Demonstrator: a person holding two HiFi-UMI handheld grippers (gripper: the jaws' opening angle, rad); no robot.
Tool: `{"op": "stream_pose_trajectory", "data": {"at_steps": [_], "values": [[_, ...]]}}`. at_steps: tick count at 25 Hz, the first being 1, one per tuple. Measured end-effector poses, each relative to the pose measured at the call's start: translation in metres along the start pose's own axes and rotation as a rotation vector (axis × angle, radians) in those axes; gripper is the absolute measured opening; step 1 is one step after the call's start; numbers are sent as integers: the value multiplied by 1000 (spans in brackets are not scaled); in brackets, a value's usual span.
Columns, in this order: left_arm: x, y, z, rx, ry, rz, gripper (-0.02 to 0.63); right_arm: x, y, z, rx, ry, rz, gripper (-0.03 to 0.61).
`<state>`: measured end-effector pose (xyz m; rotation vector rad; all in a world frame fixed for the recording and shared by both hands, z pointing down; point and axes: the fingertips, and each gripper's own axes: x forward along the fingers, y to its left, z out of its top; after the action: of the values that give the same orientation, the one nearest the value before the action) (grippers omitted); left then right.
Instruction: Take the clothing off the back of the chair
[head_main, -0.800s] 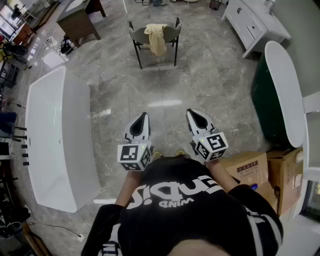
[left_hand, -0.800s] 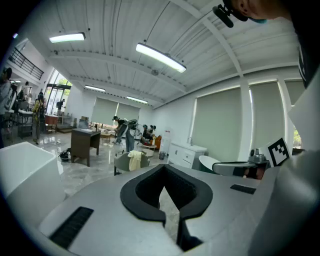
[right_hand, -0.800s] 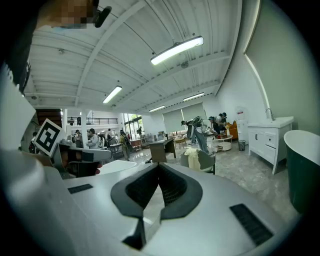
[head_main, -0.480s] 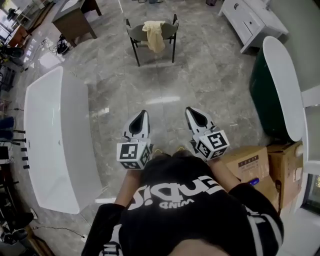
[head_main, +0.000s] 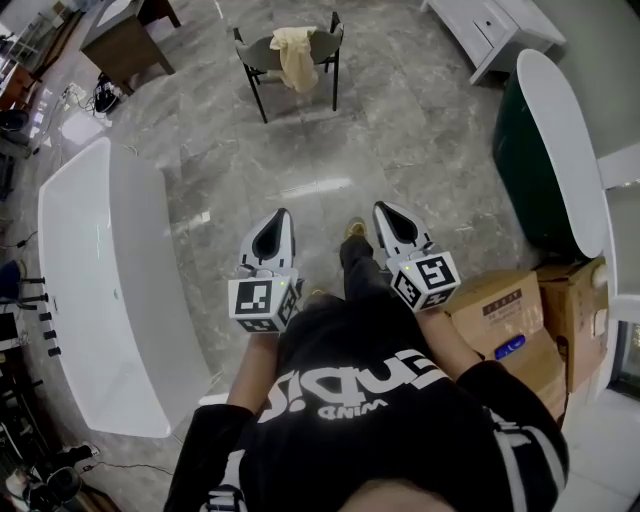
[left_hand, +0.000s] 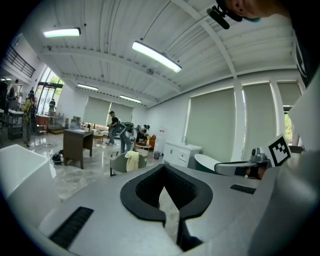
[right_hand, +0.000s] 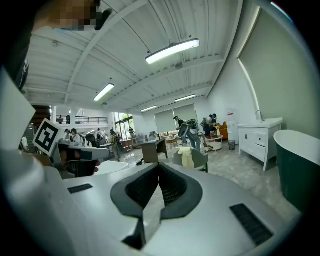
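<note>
A pale yellow garment (head_main: 296, 56) hangs over the back of a grey chair with black legs (head_main: 322, 45), far ahead on the marble floor. Both grippers are held side by side in front of the person, well short of the chair. The left gripper (head_main: 277, 216) is shut and holds nothing. The right gripper (head_main: 386, 209) has its jaws together too, also holding nothing. In the left gripper view the garment (left_hand: 132, 161) shows beyond the closed jaws. The right gripper view shows the garment (right_hand: 186, 156) on the chair (right_hand: 199, 159) straight ahead.
A long white bathtub (head_main: 100, 290) lies at the left. A dark green tub with a white rim (head_main: 560, 150) and cardboard boxes (head_main: 500, 320) stand at the right. A white cabinet (head_main: 490, 25) and a brown desk (head_main: 120, 40) flank the chair. People stand far behind.
The person has stepped forward: a foot now shows between the grippers, and the chair has shifted up and left in the head view. Both grippers stay shut.
</note>
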<state>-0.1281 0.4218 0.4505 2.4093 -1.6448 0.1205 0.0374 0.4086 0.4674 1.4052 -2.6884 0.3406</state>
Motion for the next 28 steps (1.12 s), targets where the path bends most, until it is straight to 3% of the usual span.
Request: {"op": "stream_pose_trajectory", "data": {"at_steps": [11,18,28], "values": [[79,30,7,7,1,-33,15,70,-48,3,24,-9,-23,14],[157,51,34,17,-1,-33,15,134,-102,33,26,-17,-8,14],[275,92,82,-11,-1,64,15,237,-179,86,24,-9,82,14]]}}
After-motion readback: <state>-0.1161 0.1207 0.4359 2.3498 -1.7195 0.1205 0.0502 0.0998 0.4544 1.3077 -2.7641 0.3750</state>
